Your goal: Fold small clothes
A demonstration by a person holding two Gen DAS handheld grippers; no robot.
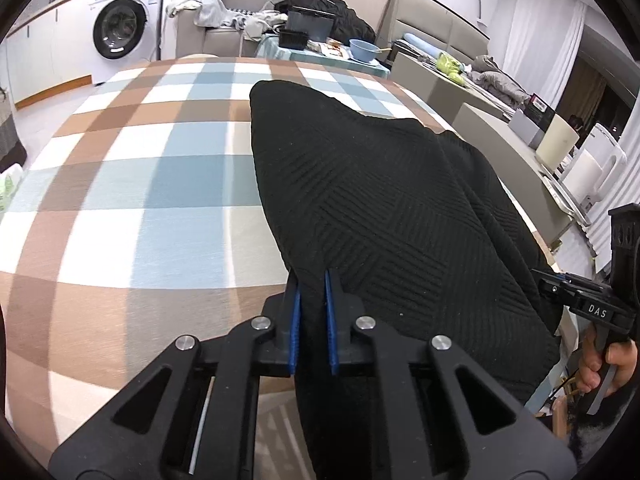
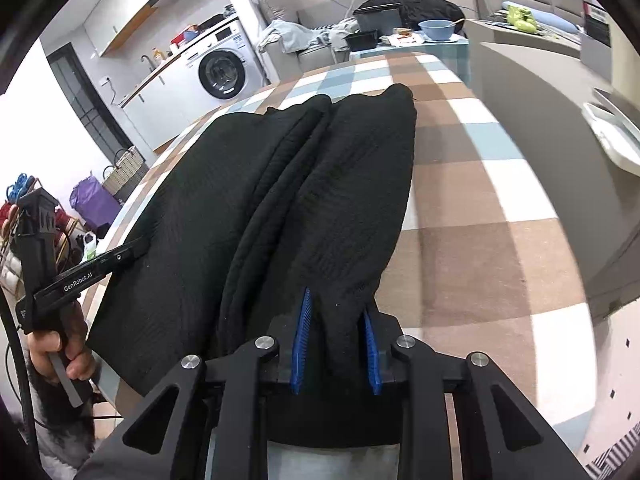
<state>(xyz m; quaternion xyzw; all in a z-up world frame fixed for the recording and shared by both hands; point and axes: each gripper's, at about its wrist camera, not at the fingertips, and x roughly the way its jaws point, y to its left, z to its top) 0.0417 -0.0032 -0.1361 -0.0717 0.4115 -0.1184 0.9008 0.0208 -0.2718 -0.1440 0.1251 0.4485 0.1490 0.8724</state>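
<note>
Garment: a black knit garment (image 1: pixel 400 216) with a ribbed block pattern lies on the checked tablecloth (image 1: pixel 132 184), its near edge lifted into both grippers; from the left wrist view it runs from 6 o'clock up toward 12 o'clock, filling the right half
Folds: from the right wrist view the cloth (image 2: pixel 280 208) shows long lengthwise folds down its middle, with two rounded ends at 12 o'clock
Left gripper: the left gripper (image 1: pixel 312 280) has its blue pads (image 1: pixel 295 328) drawn narrow, pinching the garment's near edge between them
Right gripper: the right gripper (image 2: pixel 338 304) holds a thicker bunch of the same cloth between its blue pads (image 2: pixel 301 340), which stand a little wider apart
Right hand: seen from the left wrist view at 4 o'clock, the right hand (image 1: pixel 608 364) grips its handle
Left hand: seen from the right wrist view at 8 o'clock, the left hand (image 2: pixel 60 356) grips its handle
Background: a washing machine (image 1: pixel 120 28) at 11 o'clock, a blue bowl (image 1: pixel 363 49) on a far table at 12 o'clock
</note>
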